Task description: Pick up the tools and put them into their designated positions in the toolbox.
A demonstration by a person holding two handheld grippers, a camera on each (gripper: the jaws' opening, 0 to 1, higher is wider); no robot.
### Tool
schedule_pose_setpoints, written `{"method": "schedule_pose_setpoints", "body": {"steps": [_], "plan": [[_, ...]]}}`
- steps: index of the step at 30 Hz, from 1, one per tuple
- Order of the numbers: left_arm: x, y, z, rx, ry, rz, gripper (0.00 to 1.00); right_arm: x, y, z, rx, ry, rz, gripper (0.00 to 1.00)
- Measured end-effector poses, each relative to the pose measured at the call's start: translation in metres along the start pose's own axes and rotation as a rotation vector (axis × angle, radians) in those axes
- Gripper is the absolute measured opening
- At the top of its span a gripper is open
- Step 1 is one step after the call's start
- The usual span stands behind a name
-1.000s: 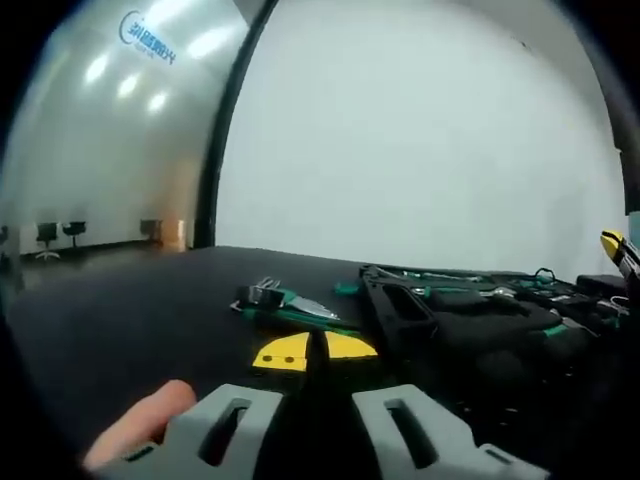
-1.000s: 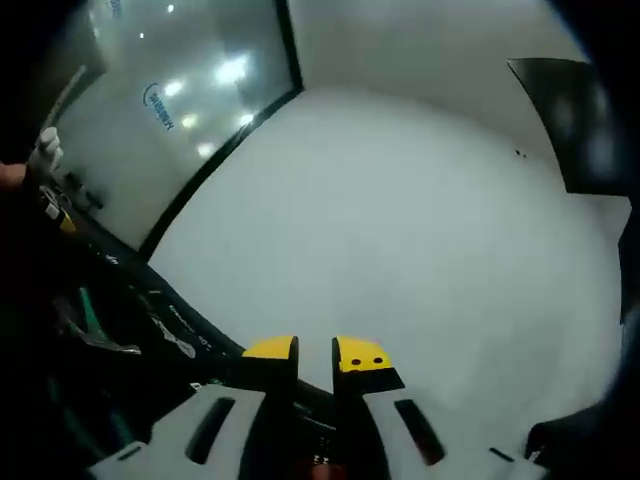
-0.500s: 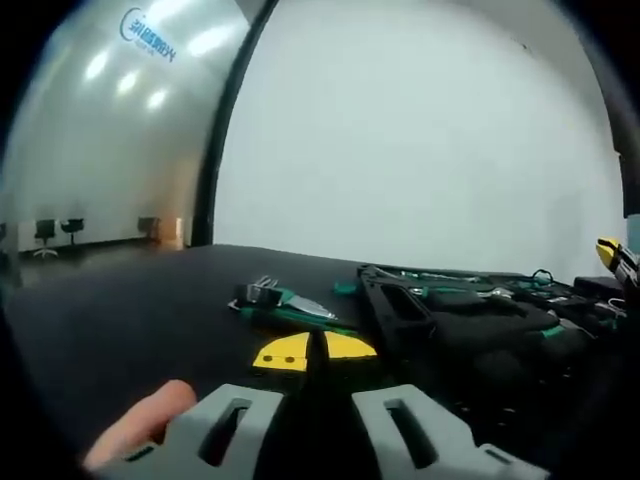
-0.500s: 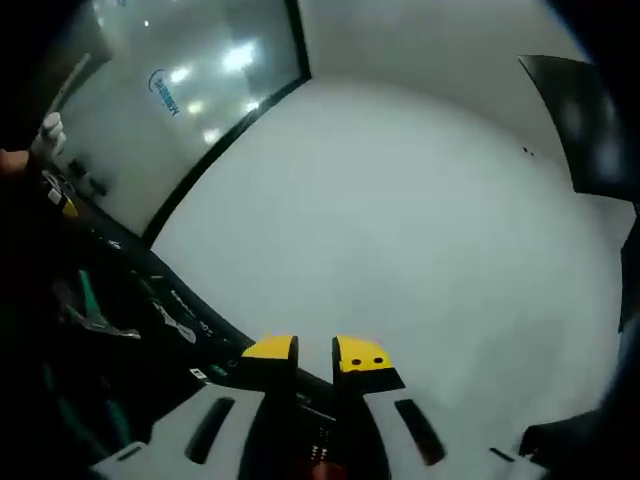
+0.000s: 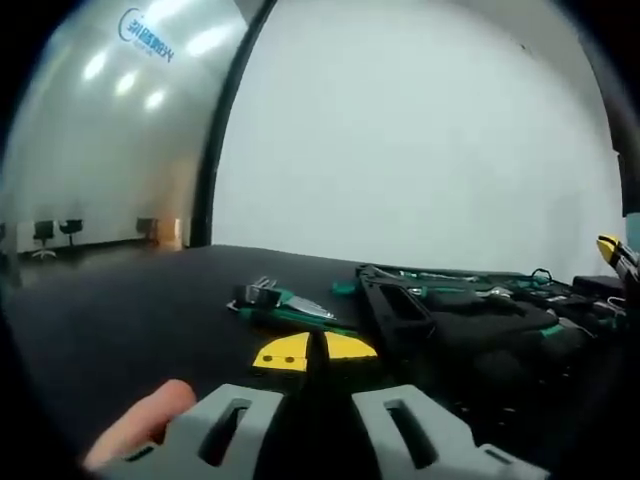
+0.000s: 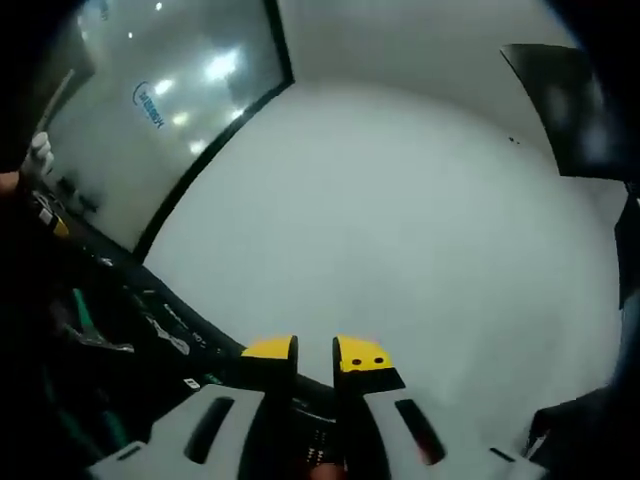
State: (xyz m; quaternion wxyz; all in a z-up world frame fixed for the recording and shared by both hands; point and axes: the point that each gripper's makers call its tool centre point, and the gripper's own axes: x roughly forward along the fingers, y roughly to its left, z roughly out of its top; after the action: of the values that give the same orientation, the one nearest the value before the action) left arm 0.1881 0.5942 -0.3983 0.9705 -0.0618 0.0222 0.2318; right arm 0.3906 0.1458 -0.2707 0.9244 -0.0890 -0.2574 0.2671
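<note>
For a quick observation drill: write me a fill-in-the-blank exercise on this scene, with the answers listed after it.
1. The tabletop under the tools is ____ in colour.
2. In the left gripper view, the loose green-handled hand tool lies to the ____ of the toolbox.
3. The tips of the left tool are coloured ____.
4. The jaws of the left tool stand almost ____, with nothing between them.

Missing words: black; left; yellow; shut

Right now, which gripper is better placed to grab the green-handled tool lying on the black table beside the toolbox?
Left, probably. The left gripper points at the green-handled tool, just ahead, left of the toolbox. The right gripper is tilted up toward the white wall.
</note>
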Motion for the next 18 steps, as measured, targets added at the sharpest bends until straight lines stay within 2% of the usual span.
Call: {"method": "schedule_pose_setpoints", "body": {"steps": [3,5,7,8,9,10,11,12,13,14,15,16,17,18], "plan": [[0.0,0.001,0.0,-0.003,0.001,-0.001,0.06,-0.001,-0.01,-0.008,0.067,0.036,-0.017,0.13],[-0.001,0.001,0.0,-0.003,0.002,-0.001,0.06,0.0,-0.012,-0.007,0.083,0.024,-0.012,0.13],[-0.001,0.002,0.0,-0.001,0.001,-0.001,0.06,0.004,-0.002,-0.013,0.137,0.052,0.045,0.12],[-0.001,0.002,0.0,-0.001,0.0,-0.001,0.06,0.008,0.011,-0.021,0.188,0.111,0.127,0.11],[-0.001,0.002,0.0,0.001,-0.001,0.001,0.06,0.011,0.035,-0.03,0.286,0.21,0.295,0.11],[-0.001,0.003,0.001,0.006,-0.003,-0.001,0.06,0.009,0.05,-0.032,0.381,0.297,0.421,0.11],[-0.001,0.001,0.001,0.013,-0.004,-0.004,0.06,0.01,0.064,-0.021,0.43,0.313,0.551,0.11],[0.0,0.001,0.001,0.018,-0.002,-0.005,0.06,0.012,0.076,0.001,0.416,0.266,0.688,0.08],[0.002,0.002,0.001,0.023,0.002,-0.005,0.06,0.018,0.073,0.014,0.372,0.306,0.679,0.03],[0.003,0.001,0.001,0.027,0.005,-0.007,0.06,0.022,0.075,0.013,0.308,0.387,0.718,0.0],[0.003,0.001,0.001,0.03,0.006,-0.008,0.05,0.019,0.084,0.008,0.291,0.513,0.818,0.0],[0.003,0.001,0.001,0.034,0.008,-0.01,0.05,0.017,0.091,0.002,0.307,0.632,0.864,0.0],[0.003,0.0,0.001,0.035,0.009,-0.009,0.05,0.02,0.092,-0.006,0.288,0.707,0.867,0.0],[0.002,0.0,0.001,0.033,0.01,-0.008,0.05,0.016,0.094,-0.016,0.3,0.813,0.856,0.0]]}}
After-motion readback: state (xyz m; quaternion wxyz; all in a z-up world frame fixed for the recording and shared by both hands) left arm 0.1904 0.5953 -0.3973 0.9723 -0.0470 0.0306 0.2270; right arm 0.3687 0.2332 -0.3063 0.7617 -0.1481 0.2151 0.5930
